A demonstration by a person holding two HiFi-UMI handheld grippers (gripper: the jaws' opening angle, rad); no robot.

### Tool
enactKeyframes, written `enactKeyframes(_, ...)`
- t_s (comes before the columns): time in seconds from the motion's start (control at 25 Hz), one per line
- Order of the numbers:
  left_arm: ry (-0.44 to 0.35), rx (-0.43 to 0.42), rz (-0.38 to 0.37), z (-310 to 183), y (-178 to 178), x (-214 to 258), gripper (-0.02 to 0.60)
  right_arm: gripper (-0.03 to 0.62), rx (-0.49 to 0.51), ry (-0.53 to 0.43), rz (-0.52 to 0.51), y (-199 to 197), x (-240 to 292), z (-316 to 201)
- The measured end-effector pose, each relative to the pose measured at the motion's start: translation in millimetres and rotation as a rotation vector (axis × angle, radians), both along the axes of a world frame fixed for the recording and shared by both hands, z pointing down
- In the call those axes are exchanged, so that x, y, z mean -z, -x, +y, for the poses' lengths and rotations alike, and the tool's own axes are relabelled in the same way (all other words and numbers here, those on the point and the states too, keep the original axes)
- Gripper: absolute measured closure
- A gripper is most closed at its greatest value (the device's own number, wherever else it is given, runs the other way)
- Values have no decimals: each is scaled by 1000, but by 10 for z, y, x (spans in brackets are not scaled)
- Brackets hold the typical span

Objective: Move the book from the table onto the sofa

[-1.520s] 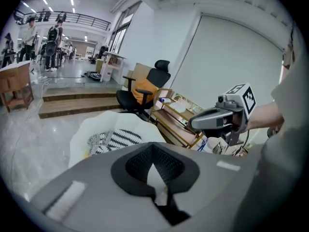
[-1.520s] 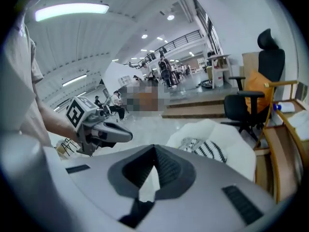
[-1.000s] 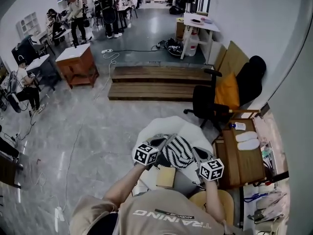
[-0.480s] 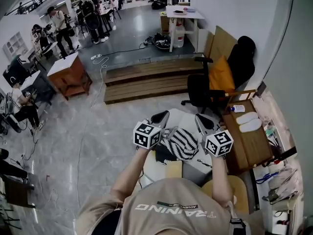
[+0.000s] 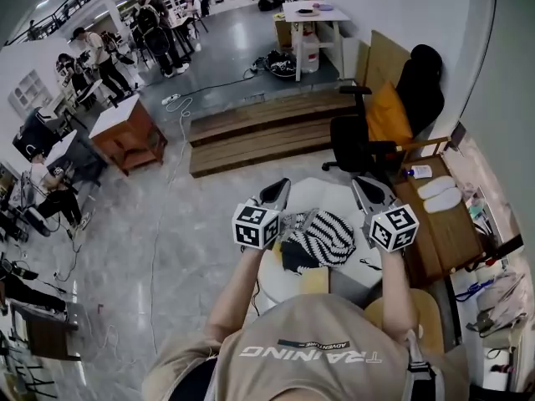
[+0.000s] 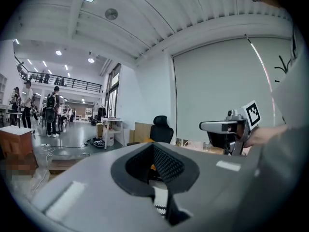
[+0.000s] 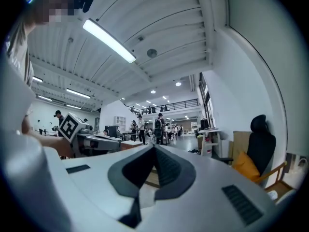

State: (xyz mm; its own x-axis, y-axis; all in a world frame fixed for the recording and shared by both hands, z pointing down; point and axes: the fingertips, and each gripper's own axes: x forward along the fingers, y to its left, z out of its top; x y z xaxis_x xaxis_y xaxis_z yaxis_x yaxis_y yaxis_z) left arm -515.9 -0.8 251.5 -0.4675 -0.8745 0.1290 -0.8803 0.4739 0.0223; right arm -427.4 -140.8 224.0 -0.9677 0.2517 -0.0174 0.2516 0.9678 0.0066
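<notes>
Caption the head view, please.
Left gripper and right gripper, both shut and empty, flank a striped cushion; tan book nearer.

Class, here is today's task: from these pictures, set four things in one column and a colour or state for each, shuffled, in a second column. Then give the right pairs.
Column one:
1. office chair
2. cushion
3. striped fabric
4. left gripper

Column two:
A. black and white
B. shut
C. orange
D. black

Pairs: 1-D, 2-C, 3-A, 4-B
</notes>
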Motion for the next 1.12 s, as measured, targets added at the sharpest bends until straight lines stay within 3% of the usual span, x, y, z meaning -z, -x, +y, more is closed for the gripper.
enactKeyframes(0.16,-8,4,8,-34,-15,-58,576,589,-7,-31,6,19,-83,12)
enactKeyframes(0.68,16,-9,31,-51,-142,-222,576,589,-4,41,29,-90,-283,37)
enactKeyframes(1.12,34,8,69,11,-251,-371,576,589,-13,14,42,-146,-311,22)
